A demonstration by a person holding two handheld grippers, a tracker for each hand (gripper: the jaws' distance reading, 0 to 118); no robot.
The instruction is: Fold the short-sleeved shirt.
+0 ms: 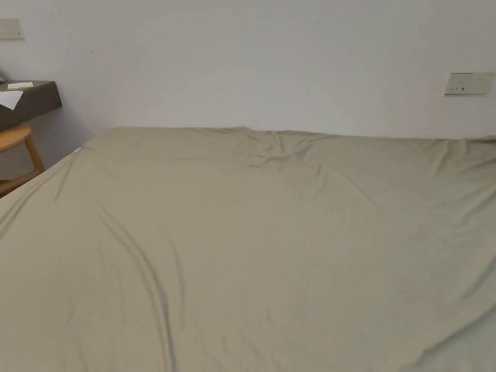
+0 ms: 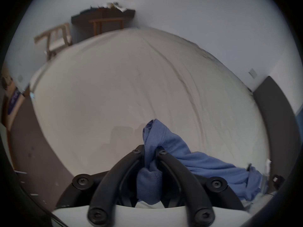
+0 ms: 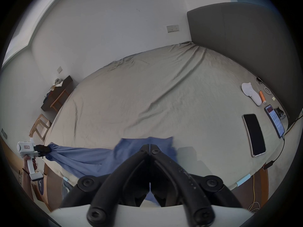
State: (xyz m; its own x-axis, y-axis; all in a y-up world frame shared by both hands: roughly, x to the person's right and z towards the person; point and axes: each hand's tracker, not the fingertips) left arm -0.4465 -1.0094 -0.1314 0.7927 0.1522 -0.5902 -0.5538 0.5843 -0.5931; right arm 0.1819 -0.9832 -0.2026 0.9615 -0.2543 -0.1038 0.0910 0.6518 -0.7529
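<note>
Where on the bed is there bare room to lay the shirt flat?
The sheet is bare from the wall side across its middle to the near edge, where the shirt hangs between the two grippers. By the headboard it is crowded: two phones, a white toy, an orange tube.

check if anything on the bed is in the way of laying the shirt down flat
Nothing visible is. Both grippers, left and right, hold the blue shirt at the near edge of the bed, and the sheet ahead is bare. Two phones and small items lie off to the right by the headboard.
</note>
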